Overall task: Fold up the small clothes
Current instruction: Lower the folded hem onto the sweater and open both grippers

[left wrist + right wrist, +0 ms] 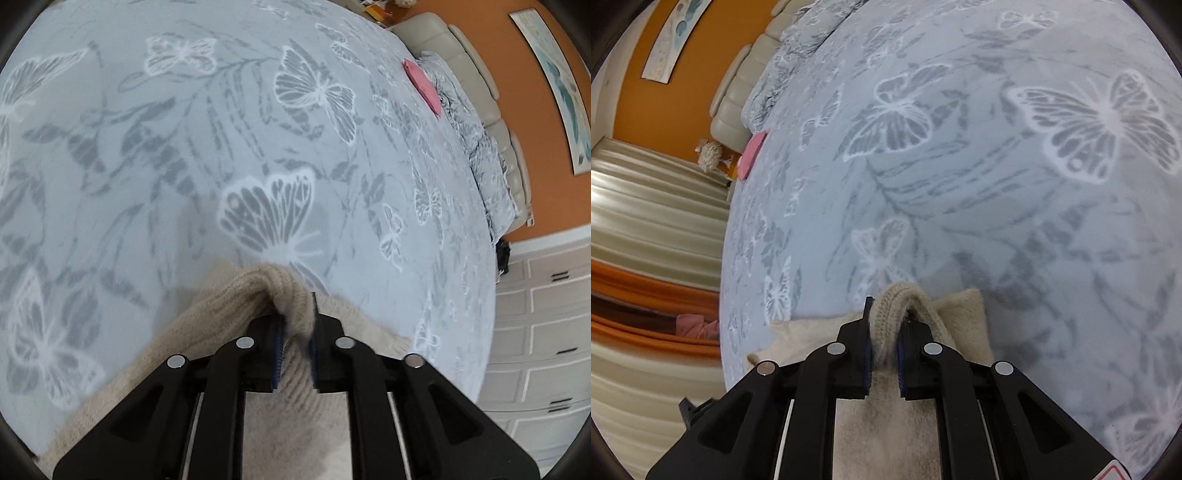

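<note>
1. The left gripper [295, 325] had its two fingers pinched on a bunched, ribbed fold of the beige knit garment [236, 302]; the fabric was squeezed between the blue-edged pads and rose in a hump just past the fingertips.
2. The right gripper [884, 325] was likewise clamped on a ribbed edge of the same beige knit garment [960, 314], the knit looping up and over between the two fingers.
3. Below each gripper the garment hung or spread toward the camera, filling the gap between the black finger arms; in the right wrist view a flat corner of it lay out to the right of the fingers on the bedspread [997, 184].
4. The garment sat at the near edge of the bed, on a pale blue-grey bedspread [184, 147] printed with white and grey butterflies and leaves.
5. Well away from the garment, near the far side of the bed, lay a flat pink item [423, 85], also seen in the right wrist view [751, 155], just beside the rumpled patterned pillows [476, 140].
6. Behind the pillows stood a cream padded headboard [472, 62] against an orange wall [532, 110] bearing a framed picture [557, 81].
7. White drawers [546, 332] showed to the right in the left wrist view; striped cream and orange curtains [646, 229] showed to the left in the right wrist view.
</note>
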The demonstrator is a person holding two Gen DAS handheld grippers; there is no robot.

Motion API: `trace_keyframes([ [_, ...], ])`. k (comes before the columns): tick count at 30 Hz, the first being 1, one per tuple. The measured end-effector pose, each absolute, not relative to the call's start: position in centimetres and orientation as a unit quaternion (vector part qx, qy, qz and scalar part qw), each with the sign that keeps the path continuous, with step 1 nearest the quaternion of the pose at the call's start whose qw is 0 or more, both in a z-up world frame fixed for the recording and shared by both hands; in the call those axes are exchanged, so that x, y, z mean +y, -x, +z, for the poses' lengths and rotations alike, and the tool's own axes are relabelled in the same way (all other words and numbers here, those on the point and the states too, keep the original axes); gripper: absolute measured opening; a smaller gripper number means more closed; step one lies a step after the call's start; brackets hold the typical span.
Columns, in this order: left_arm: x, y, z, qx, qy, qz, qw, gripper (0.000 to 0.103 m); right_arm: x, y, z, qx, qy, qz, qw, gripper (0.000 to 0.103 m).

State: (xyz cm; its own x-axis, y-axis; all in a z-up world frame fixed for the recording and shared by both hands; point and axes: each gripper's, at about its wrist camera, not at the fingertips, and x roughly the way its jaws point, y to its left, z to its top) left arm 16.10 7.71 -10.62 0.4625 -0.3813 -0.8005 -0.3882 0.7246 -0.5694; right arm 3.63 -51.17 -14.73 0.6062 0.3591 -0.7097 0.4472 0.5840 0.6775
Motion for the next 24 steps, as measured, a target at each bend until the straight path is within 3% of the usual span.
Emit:
trace_keyframes([
  [3, 8.3, -15.2, -8.2, 0.483, 0.387, -0.02, 0.785, 0.018, -50.9, -2.0, -11.7, 0.414, -0.442, -0.014, 0.796, 0.014],
  [5, 8.2, -13.8, -5.5, 0.452, 0.366, -0.055, 0.812, 0.028, -50.1, -0.1, -9.2, 0.384, -0.419, -0.009, 0.823, 0.027],
  [7, 7.6, -11.1, -2.2, 0.414, 0.313, -0.07, 0.852, 0.062, -48.8, 2.8, -6.8, 0.341, -0.388, -0.03, 0.855, 0.067],
  [9, 6.9, -8.5, -0.1, 0.376, 0.272, -0.072, 0.883, 0.07, -47.5, 5.0, -5.1, 0.295, -0.358, -0.04, 0.885, 0.073],
  [11, 6.2, -7.4, 0.6, 0.361, 0.245, -0.068, 0.897, 0.07, -46.9, 4.8, -5.0, 0.306, -0.338, -0.05, 0.888, 0.073],
  [12, 5.8, -7.2, 0.6, 0.37, 0.238, -0.069, 0.896, 0.07, -46.6, 4.0, -5.3, 0.338, -0.337, -0.044, 0.878, 0.062],
  [13, 5.5, -7.2, 0.5, 0.382, 0.243, -0.082, 0.888, 0.07, -46.1, 3.4, -5.4, 0.36, -0.339, -0.018, 0.869, 0.037],
  [16, 4.1, -6.8, -0.5, 0.421, 0.269, -0.128, 0.857, 0.069, -42.3, 2.8, -5.2, 0.402, -0.309, 0.051, 0.86, 0.014],
  [18, 2.4, -6.5, -2.5, 0.46, 0.26, -0.145, 0.836, 0.064, -38.3, 2.8, -6.1, 0.44, -0.284, 0.104, 0.846, 0.005],
  [19, 1.4, -6.6, -3.9, 0.484, 0.242, -0.147, 0.828, 0.056, -36.6, 2.7, -6.9, 0.457, -0.273, 0.121, 0.838, 0.005],
  [21, -0.4, -6.5, -6.7, 0.521, 0.21, -0.132, 0.817, 0.05, -33.2, 2.1, -9.5, 0.491, -0.243, 0.142, 0.824, 0.004],
  [24, -0.3, -7.6, -8.7, 0.512, 0.199, -0.111, 0.828, 0.043, -33.1, -0.8, -12.7, 0.514, -0.222, 0.122, 0.82, 0.0],
])
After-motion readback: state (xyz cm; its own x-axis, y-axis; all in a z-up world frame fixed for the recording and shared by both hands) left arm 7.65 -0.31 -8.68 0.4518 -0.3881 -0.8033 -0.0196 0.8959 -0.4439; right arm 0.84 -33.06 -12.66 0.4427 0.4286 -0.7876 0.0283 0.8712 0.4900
